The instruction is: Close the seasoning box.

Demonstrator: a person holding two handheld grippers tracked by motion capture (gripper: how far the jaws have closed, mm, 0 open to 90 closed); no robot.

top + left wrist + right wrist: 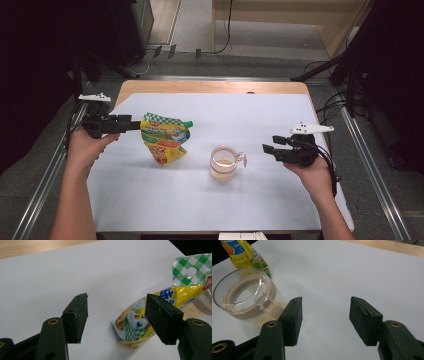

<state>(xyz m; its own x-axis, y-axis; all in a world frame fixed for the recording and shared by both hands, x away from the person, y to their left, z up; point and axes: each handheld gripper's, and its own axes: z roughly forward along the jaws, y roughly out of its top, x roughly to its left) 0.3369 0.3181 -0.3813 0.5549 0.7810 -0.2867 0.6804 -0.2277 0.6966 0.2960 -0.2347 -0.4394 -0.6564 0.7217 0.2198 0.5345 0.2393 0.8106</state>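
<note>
Overhead arrangement of a desk (210,86) covered by a white sheet (250,120). A yellow-and-green snack pouch (164,138) with a green checked top stands left of centre on the sheet; a clear glass mug (223,164) with a handle on its right side stands near it, toward the centre, holding a thin layer of pale powder at its bottom. The two do not touch.

The left gripper (131,123), held in the left hand (86,145), points toward the pouch from the left, its tips at the pouch's upper left corner. In the left gripper view its fingers (78,317) stand wide apart, and the pouch (160,307) lies beyond them, close to the right finger; whether it touches cannot be told.

The right gripper (268,146), held in the right hand (312,172), points toward the mug from the right, near its handle but apart from it. In the right gripper view its fingers (294,320) are likewise spread, with bare sheet between them and the mug (247,298) just beyond the left finger.
</note>
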